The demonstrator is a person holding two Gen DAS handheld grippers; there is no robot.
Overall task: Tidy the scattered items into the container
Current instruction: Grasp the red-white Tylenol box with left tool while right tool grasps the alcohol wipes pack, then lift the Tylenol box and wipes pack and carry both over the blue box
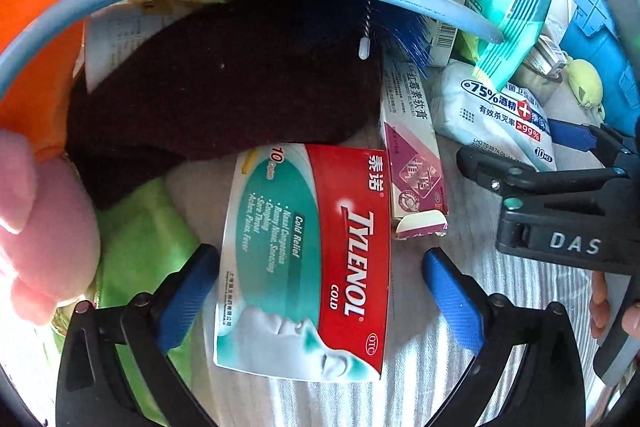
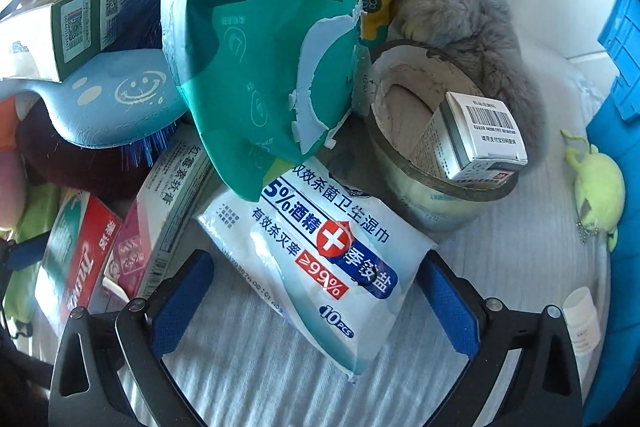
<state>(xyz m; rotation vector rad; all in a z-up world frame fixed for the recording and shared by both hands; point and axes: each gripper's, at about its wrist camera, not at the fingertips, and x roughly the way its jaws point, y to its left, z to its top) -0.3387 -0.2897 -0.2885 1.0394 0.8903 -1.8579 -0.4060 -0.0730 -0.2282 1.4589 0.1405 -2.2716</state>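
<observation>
Both grippers gape: left gripper [image 1: 320, 287] straddles Tylenol box [image 1: 308, 259], right gripper [image 2: 316, 303] wipes pack [image 2: 320, 259]; either pinch may snag the neighbouring ointment box [image 1: 412, 155].

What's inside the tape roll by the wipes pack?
A small barcoded box stands tilted inside the tape roll, poking above its rim. Its lower part is hidden by the roll's wall.

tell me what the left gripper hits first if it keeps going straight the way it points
Most likely the Tylenol box: it lies between the open fingers of the left gripper, flat on the striped cloth. Depth is hard to judge here.
</observation>
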